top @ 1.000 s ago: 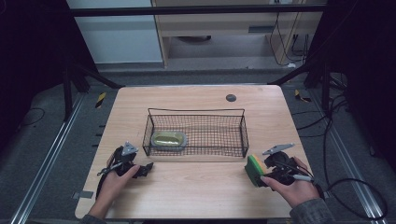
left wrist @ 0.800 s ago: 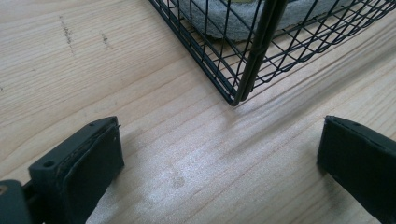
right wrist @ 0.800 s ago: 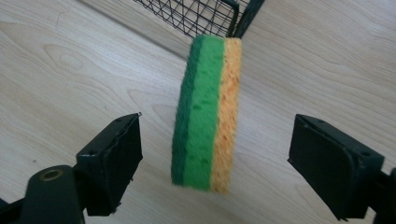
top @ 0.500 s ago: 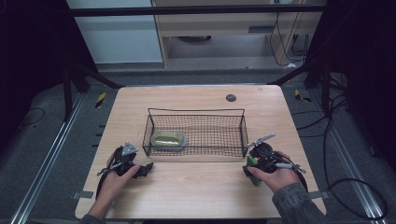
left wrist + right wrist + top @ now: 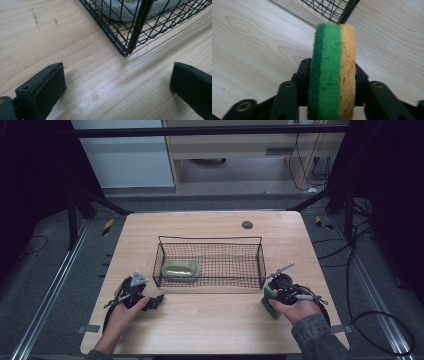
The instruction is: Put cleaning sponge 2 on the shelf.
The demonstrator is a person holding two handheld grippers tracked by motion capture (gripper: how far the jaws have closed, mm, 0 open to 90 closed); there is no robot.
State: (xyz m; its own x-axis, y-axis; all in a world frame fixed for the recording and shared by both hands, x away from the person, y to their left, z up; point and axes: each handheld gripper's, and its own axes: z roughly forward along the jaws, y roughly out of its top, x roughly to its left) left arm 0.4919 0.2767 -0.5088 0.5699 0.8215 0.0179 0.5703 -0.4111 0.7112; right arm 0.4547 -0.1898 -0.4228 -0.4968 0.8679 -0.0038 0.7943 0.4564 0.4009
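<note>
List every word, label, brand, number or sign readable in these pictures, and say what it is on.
There is no readable text.
The sponge clamped in the right gripper: no print.
The wire basket and the pad inside it: no label to be seen.
The table and the left gripper: no markings.
The yellow and black striped pieces on the floor: warning stripes, no words.

Light wooden table (image 5: 215,320) carrying black wire basket (image 5: 210,242) at centre; small dark round disc (image 5: 247,224) lying far, right of centre.
</note>
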